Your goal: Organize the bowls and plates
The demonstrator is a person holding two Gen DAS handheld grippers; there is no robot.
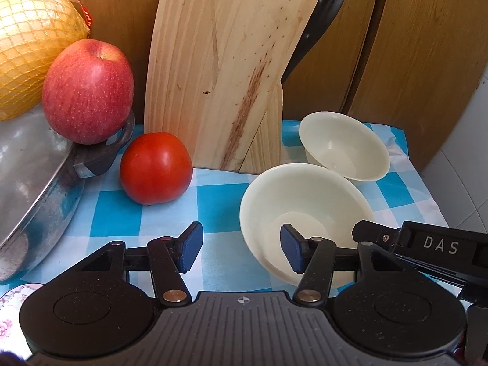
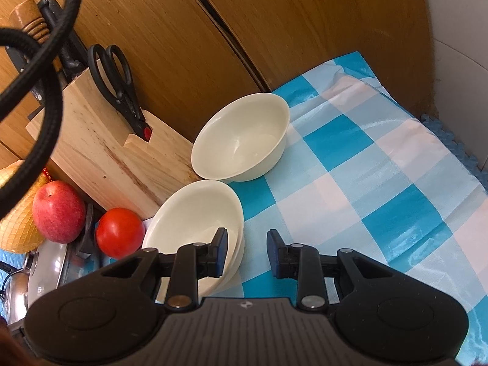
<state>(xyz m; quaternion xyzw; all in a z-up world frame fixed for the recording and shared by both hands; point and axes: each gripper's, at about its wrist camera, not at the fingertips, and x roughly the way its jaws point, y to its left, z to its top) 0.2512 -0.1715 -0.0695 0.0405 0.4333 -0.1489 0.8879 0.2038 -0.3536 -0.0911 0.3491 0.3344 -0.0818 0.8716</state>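
Two cream bowls stand on the blue checked cloth. The near bowl point(image 1: 305, 213) point(image 2: 198, 213) looks like a stack of two. The far bowl point(image 1: 344, 145) point(image 2: 244, 140) sits behind it by the knife block. My left gripper point(image 1: 241, 250) is open, with its right finger inside the near bowl and its left finger outside over the cloth. My right gripper point(image 2: 247, 253) is open, its left finger over the near bowl's rim and its right finger over the cloth. The right gripper also shows in the left wrist view point(image 1: 427, 247), at the bowl's right side.
A wooden knife block point(image 1: 225, 70) with scissors point(image 2: 119, 82) stands at the back against wooden panels. A tomato point(image 1: 155, 167), an apple point(image 1: 88, 91) and a netted pomelo point(image 1: 30, 36) sit left, by a metal pot lid point(image 1: 36, 183). A flowered plate edge point(image 1: 12, 305) shows bottom left.
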